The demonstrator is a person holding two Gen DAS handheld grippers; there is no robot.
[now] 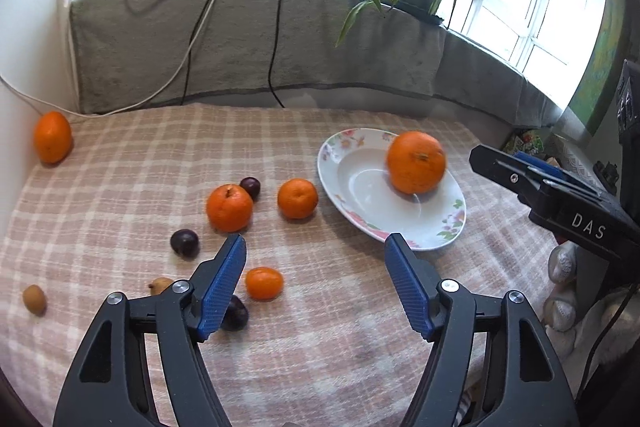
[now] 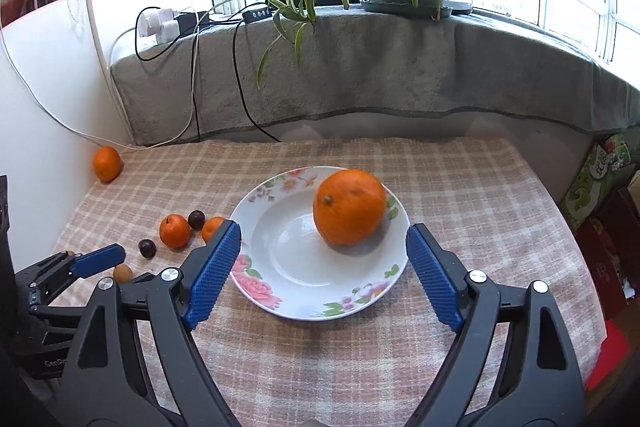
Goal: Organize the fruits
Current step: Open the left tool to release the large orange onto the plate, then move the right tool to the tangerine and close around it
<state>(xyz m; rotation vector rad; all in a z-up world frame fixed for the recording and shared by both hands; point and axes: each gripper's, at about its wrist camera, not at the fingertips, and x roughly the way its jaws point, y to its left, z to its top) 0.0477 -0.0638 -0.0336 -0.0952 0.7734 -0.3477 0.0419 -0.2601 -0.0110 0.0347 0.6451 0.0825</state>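
Orange (image 2: 349,207) on plate (image 2: 288,303); tongs (image 2: 324,253) wide, empty.

Black plastic bodies on both the left gripper (image 1: 316,247) and right gripper (image 2: 324,237), triangular cut-outs in the arms, silver screws at the pivots, ridged blue pads (image 1: 224,283), white "DAS" lettering on one side

Glossy ceramic plate (image 2: 280,303), woven checked cloth (image 2: 460,187)

Orange fruit (image 2: 349,206) on floral-rimmed white plate (image 2: 256,281), pink-checked cloth (image 2: 460,187).
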